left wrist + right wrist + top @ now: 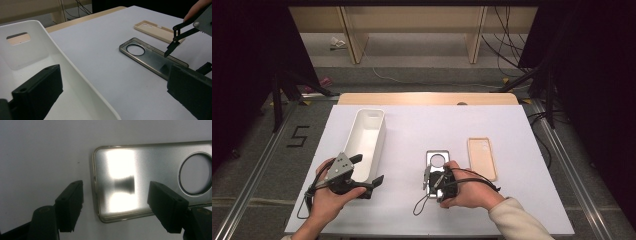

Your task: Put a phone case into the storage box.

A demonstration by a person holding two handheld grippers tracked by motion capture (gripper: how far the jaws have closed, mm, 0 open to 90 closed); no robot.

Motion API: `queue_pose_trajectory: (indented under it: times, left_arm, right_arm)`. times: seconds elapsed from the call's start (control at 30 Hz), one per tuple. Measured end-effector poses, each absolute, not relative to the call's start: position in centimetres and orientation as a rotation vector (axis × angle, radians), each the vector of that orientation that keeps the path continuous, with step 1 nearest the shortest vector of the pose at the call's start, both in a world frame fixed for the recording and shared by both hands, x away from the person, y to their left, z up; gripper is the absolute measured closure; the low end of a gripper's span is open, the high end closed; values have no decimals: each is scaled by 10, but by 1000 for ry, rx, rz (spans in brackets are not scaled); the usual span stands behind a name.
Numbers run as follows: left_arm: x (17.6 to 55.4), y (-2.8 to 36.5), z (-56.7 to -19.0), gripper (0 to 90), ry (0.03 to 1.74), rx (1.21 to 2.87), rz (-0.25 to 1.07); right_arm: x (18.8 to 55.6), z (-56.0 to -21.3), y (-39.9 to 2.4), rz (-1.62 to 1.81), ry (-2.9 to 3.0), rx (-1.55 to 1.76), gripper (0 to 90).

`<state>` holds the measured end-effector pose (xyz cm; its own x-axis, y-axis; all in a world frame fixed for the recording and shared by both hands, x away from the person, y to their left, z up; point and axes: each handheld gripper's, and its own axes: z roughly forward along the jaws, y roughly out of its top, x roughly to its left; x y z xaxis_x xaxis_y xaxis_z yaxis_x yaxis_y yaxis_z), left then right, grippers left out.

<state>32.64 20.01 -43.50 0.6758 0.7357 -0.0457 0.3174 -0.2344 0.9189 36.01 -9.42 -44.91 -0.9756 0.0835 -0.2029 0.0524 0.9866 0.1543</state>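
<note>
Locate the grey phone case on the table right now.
In the high view, the grey phone case lies flat right of centre, between the white bin and the beige phone case, with the right tongs open above its near end.

Long white plastic bin [368,135] stands left of centre, tall walls blocking sideways passage there; left gripper [362,175] straddles its near right wall, jaws apart. Wide bare strip of white table sheet [412,130] between bin and grey translucent phone case [437,162]: free lane. Right gripper [435,182] over case's near end, jaws apart. Beige phone case [482,157] lies flat just right, narrow gap between. Far table half open.
</note>
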Motion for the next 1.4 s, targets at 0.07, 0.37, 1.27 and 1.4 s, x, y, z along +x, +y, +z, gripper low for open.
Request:
queue_pose_trajectory:
  times: [0.07,0.37,1.27,1.4]
  left_arm:
    - [326,200,-435,0,837,1824,491]
    - [326,200,-435,0,834,1825,492]
    - [326,199,-435,0,832,1825,489]
    - [326,199,-435,0,831,1826,488]
  right_arm:
    - [361,-448,-94,187,2922,95,300]
    - [359,-448,-93,171,2905,96,302]
    - [355,-456,-83,91,2912,17,516]
    - [354,-455,-83,89,2916,14,564]
